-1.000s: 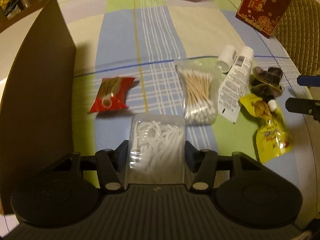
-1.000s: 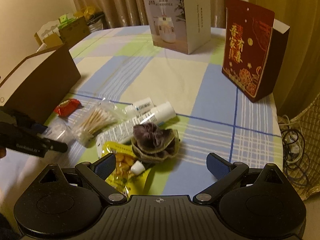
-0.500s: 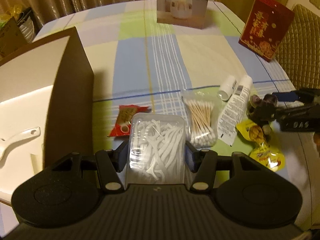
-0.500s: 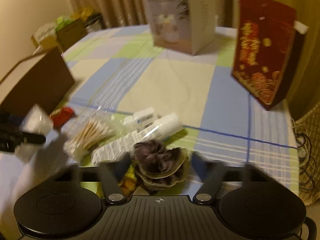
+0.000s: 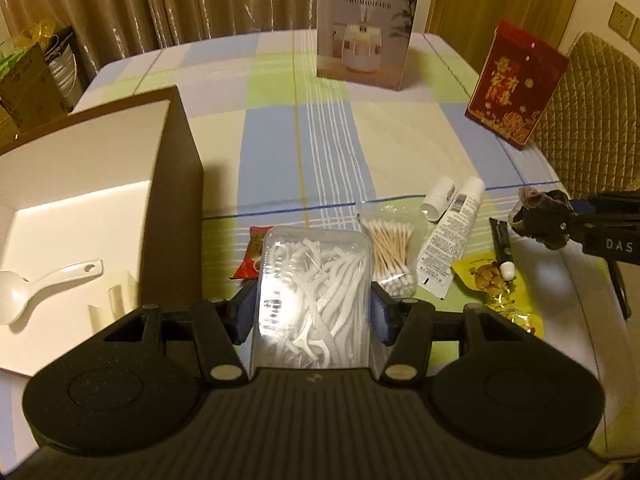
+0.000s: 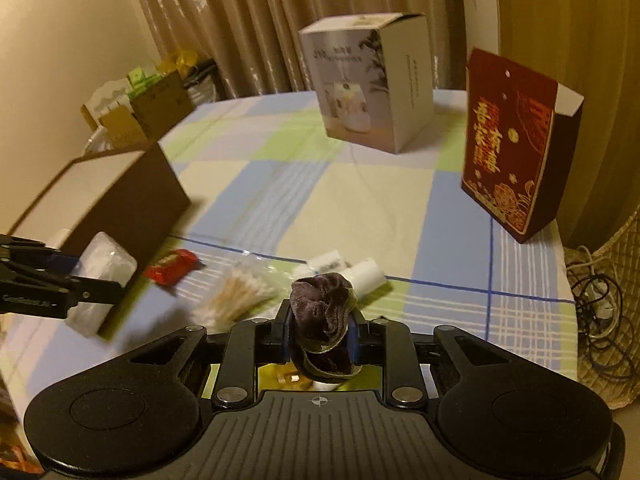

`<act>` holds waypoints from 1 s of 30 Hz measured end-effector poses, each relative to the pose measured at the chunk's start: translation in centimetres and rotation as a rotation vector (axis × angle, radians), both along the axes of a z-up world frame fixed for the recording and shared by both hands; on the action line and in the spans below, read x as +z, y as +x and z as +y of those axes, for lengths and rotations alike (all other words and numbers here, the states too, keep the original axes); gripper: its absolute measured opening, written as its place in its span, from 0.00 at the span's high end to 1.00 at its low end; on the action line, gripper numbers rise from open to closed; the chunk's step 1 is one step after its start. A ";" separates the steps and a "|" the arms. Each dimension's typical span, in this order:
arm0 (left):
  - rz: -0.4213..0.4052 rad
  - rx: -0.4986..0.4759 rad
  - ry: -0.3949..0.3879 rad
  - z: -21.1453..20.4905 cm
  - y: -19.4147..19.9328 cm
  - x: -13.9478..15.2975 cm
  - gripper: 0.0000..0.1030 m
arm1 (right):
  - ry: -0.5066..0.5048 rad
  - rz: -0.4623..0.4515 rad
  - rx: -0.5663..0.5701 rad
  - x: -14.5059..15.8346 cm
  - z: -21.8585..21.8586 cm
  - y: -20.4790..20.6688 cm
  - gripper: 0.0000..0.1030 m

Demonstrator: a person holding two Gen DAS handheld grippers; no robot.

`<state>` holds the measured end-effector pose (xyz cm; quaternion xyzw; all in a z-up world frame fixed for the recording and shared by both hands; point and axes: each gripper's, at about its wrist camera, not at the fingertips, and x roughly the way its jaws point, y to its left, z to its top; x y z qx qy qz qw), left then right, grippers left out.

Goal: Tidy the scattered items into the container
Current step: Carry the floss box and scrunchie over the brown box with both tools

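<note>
Seemingly crumpled purple velvet scrunchie [image 6: 322, 316], gold-edged.

Between the left gripper [image 5: 313, 312]'s fingers, a clear glossy plastic floss pick box [image 5: 314, 296] is catching the light, white plastic picks showing through. Beyond those fingertips, a crinkly transparent bag of wooden-stemmed cotton swabs [image 5: 390, 254] is glinting beside a smooth white tube [image 5: 448, 240] and a shiny foil pouch [image 5: 498, 292]. The right gripper [image 6: 320, 330]'s jaws are closing on a plush velvet scrunchie [image 6: 322, 312], soft and napped. Under everything, matt woven checked cloth [image 5: 400, 140] is lying flat. Left of the left fingers, the cardboard container [image 5: 172, 200] is looking matt.
</note>
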<state>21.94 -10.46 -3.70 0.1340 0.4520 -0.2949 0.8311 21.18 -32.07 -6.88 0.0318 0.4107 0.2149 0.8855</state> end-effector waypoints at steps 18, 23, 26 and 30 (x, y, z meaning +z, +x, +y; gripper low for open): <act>-0.087 0.079 -0.079 10.5 -0.5 4.7 0.50 | 0.103 0.009 0.122 3.1 9.1 -3.8 0.73; -0.126 0.124 -0.075 14.7 0.9 5.7 0.50 | 0.124 -0.022 0.192 4.1 13.6 -3.6 0.73; -0.158 0.155 -0.071 17.1 1.9 6.4 0.50 | 0.140 -0.048 0.239 4.8 16.6 -3.2 0.73; -0.176 0.180 -0.071 19.7 3.8 6.9 0.50 | 0.145 -0.082 0.298 5.4 20.7 -2.3 0.73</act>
